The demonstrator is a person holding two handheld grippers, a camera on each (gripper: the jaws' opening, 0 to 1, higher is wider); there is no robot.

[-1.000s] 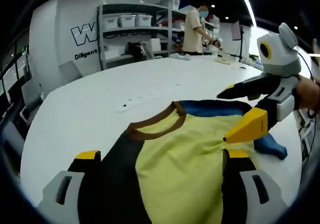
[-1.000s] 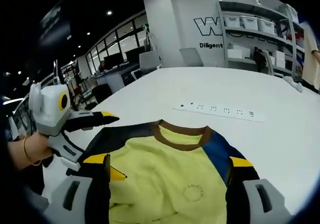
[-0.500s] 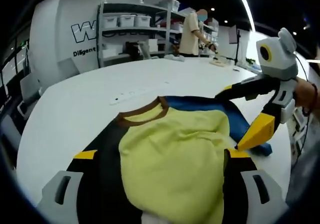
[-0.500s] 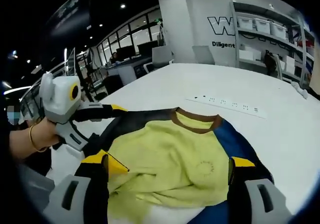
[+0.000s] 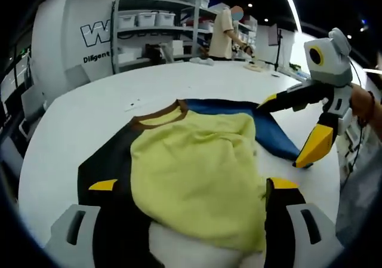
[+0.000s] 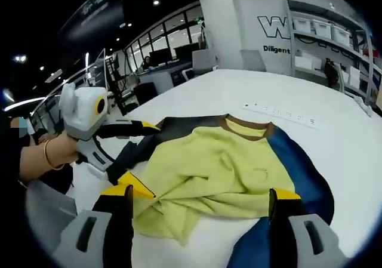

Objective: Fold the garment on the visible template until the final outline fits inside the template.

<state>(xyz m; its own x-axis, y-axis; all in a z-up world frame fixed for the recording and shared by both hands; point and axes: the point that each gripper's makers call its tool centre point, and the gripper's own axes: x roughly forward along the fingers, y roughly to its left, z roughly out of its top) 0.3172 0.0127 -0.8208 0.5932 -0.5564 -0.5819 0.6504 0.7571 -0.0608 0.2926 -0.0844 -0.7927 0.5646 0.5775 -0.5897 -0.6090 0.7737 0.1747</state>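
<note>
Now garment (image 5: 197, 172) hem lifted off table (image 5: 89, 113), body bunched; both grippers' fingers wide.

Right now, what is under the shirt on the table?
Around the shirt there is white table: bare surface at its collar, sides and hem. The power strip lies apart, beyond the collar. No template outline shows around it; whatever lies directly beneath the cloth is covered.

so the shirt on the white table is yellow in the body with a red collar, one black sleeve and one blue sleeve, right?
Not quite: the collar is brown, not red, as the right gripper view shows. The rest holds: the shirt lies on the white table, yellow in the body, with one black sleeve and one blue sleeve.
</note>
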